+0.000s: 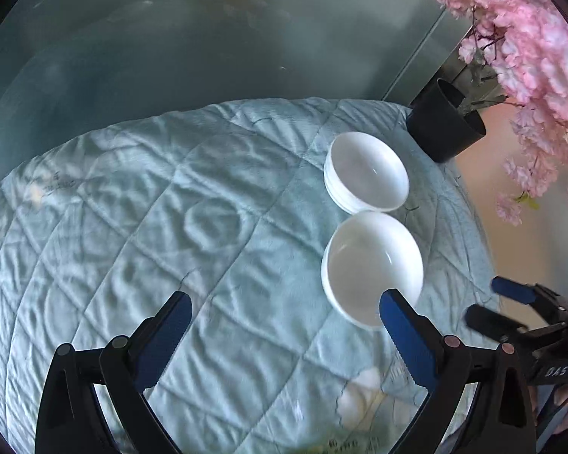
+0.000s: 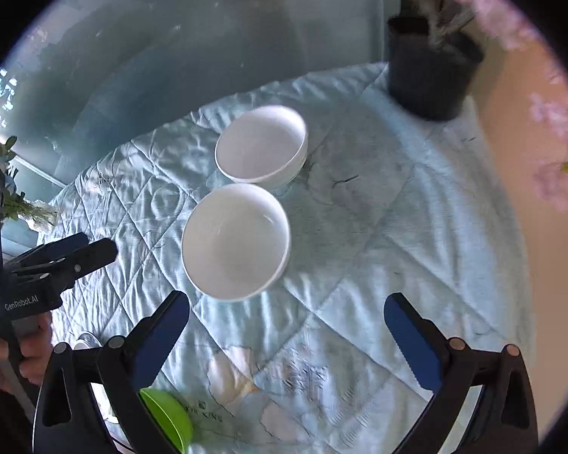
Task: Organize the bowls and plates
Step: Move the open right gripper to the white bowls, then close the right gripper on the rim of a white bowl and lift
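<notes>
Both left tongs (image 1: 286, 312) and right tongs (image 2: 287, 312) are spread wide, empty; near bowl (image 2: 235, 241) should be gripped by its rim and nested squarely onto stacked bowls (image 2: 262, 144)

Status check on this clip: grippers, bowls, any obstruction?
Left gripper open, empty. Right gripper open, empty. Single white bowl beside stacked white bowls on quilted cloth. Black flower pot behind, nothing blocking.

Left gripper (image 1: 286, 312) and right gripper (image 2: 287, 314) hover with jaws spread wide, both empty.
</notes>
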Available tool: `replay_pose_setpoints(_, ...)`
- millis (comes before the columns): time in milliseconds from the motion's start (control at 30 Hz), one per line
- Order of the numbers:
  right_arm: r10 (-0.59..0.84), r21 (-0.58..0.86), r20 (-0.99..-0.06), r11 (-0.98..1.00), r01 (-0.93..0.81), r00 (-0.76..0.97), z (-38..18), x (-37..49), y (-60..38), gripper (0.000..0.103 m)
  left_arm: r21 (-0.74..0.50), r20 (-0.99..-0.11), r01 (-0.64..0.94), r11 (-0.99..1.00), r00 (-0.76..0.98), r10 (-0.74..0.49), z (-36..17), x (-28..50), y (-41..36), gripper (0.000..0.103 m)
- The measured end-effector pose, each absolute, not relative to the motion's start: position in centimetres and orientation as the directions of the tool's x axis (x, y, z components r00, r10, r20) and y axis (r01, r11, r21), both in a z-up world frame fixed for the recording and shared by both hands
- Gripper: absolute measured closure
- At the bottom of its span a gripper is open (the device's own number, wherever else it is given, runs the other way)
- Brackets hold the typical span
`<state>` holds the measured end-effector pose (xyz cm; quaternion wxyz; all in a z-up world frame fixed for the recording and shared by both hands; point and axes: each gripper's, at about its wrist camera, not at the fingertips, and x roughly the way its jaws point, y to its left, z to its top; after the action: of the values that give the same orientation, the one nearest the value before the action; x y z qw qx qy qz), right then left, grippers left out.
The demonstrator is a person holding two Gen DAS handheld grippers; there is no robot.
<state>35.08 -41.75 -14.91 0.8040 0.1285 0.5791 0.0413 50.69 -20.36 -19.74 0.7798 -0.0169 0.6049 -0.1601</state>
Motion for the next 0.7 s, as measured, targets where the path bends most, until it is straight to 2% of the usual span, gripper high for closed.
replay_pose_setpoints(200, 0.189, 0.227, -0.944, 0.967, 0.113, 0.271, -18.6, 38.1, -41.2, 0.002, -0.184, -0.959, 0.242, 0.952, 0.166, -0.228, -23.5, 52.9, -22.2, 0.005)
replay_pose_setpoints(300, 0.181, 0.22, -0.95, 0.966, 0.136, 0.255, -19.8, 39.2, -41.4, 0.01, -0.193, -0.964, 0.242, 0.951, 0.134, -0.229, -24.9, 53.4, -22.9, 0.006)
replay_pose_setpoints(333, 0.177, 0.217, -0.952, 0.966, 0.143, 0.251, -20.1, 39.5, -41.4, 0.015, -0.203, -0.963, 0.248, 0.947, 0.123, -0.239, -25.2, 53.5, -23.2, 0.011)
replay_pose_setpoints(400, 0.179, 0.219, -0.953, 0.964, 0.149, 0.246, -20.5, 39.9, -41.4, 0.034, -0.234, -0.959, 0.256, 0.938, 0.099, -0.266, -25.8, 53.6, -23.8, 0.013)
replay_pose_setpoints(433, 0.176, 0.216, -0.954, 0.964, 0.152, 0.243, -20.6, 40.1, -41.4, 0.05, -0.244, -0.957, 0.257, 0.935, 0.09, -0.275, -26.0, 53.7, -24.0, 0.017)
replay_pose_setpoints(467, 0.166, 0.207, -0.957, 0.965, 0.159, 0.238, -20.8, 40.2, -41.4, 0.058, -0.251, -0.957, 0.266, 0.931, 0.078, -0.281, -26.3, 53.7, -24.4, 0.02)
replay_pose_setpoints(500, 0.152, 0.196, -0.96, 0.965, 0.173, 0.235, -21.0, 40.3, -41.5, 0.06, -0.252, -0.957, 0.273, 0.928, 0.068, -0.281, -26.6, 53.7, -24.8, 0.028)
replay_pose_setpoints(533, 0.152, 0.196, -0.961, 0.963, 0.183, 0.23, -21.2, 40.3, -41.6, 0.064, -0.25, -0.96, 0.282, 0.926, 0.052, -0.275, -27.0, 53.9, -25.1, 0.041)
replay_pose_setpoints(600, 0.193, 0.238, -0.956, 0.951, 0.198, 0.22, -21.8, 40.4, -41.6, 0.07, -0.263, -0.96, 0.274, 0.925, 0.025, -0.28, -27.5, 54.1, -25.4, 0.055)
replay_pose_setpoints(667, 0.208, 0.253, -0.954, 0.946, 0.205, 0.217, -22.1, 40.4, -41.5, 0.074, -0.272, -0.959, 0.261, 0.926, 0.002, -0.282, -28.1, 54.2, -25.7, 0.057)
replay_pose_setpoints(700, 0.207, 0.251, -0.954, 0.946, 0.205, 0.216, -22.1, 40.4, -41.4, 0.075, -0.271, -0.96, 0.262, 0.926, 0.001, -0.281, -28.3, 54.3, -25.8, 0.064)
